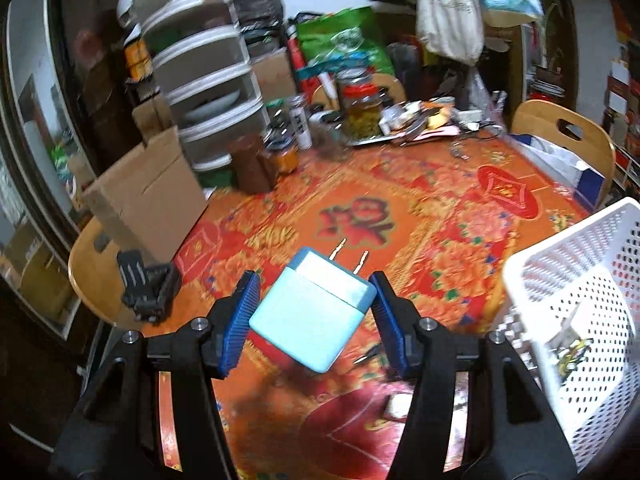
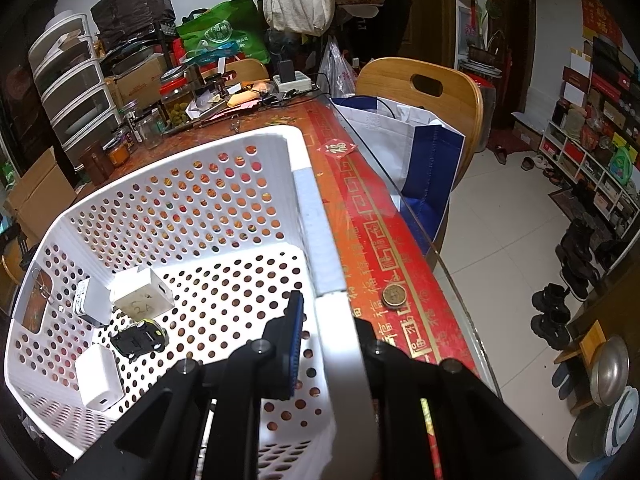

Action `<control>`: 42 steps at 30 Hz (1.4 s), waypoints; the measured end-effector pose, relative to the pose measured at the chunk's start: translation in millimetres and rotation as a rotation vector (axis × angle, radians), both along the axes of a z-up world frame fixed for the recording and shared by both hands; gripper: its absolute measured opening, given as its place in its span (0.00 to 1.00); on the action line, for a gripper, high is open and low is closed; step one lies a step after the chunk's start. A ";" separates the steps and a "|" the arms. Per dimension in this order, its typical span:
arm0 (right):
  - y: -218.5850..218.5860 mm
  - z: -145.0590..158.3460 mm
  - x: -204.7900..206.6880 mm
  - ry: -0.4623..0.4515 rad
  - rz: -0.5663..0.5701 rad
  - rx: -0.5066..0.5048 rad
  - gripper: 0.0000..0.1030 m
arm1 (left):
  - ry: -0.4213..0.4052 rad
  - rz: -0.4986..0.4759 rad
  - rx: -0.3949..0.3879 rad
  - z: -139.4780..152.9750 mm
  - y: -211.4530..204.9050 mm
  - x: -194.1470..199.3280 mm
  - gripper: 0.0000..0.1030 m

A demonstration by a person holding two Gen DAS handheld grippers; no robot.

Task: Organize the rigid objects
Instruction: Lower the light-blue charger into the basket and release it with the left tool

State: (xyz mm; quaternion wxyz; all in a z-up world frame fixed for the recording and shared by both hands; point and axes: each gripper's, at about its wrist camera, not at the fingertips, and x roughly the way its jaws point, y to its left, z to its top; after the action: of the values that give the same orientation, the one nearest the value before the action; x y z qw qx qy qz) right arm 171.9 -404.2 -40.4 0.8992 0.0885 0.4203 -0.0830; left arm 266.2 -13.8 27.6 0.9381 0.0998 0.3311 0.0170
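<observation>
The left gripper (image 1: 312,312) carries a pale blue, square plastic plug adapter (image 1: 310,316) with two metal prongs pointing away toward twelve o'clock. It hangs above the red and gold patterned surface (image 1: 400,208), canted so one corner dips toward six o'clock. The white perforated plastic basket (image 1: 568,292) stands at three o'clock of it, well apart.

The main risk, as I judge it, is a slip. The blue ribbed fingers (image 1: 240,320) meet the adapter's smooth sides only along slanted edges, so a quick swing toward the basket could let it twist out and drop onto the surface or clip the basket's rim. The view is also smeared with motion, which suggests speed.

Those fingers are partly open, grasping the adapter across its width.

The right gripper (image 2: 328,344) is clenched on the basket's near wall (image 2: 340,360), one finger inside and one outside, steadying it. If that clamp tilts the basket, the small white chargers (image 2: 100,376) and the black and yellow toy car (image 2: 138,338) already lying inside could slide.
</observation>
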 end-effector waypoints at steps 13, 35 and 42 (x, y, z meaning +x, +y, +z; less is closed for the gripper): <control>-0.2 -0.5 1.2 -0.012 0.019 0.015 0.13 | -0.049 -0.194 0.084 38.3 -109.4 -23.9 0.52; -1.9 0.4 0.1 -0.027 0.040 0.036 0.13 | 0.367 -0.617 0.253 -47.0 -290.3 -24.6 0.52; -1.8 0.4 0.4 -0.031 0.044 0.038 0.13 | 0.466 -0.696 0.318 -72.5 -306.6 -25.4 0.52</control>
State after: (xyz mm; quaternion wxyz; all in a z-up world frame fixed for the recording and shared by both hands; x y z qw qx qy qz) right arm 172.3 -406.1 -40.0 0.9054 0.0975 0.4097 -0.0541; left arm 240.8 -320.4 -44.9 0.7613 0.3495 0.4737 -0.2718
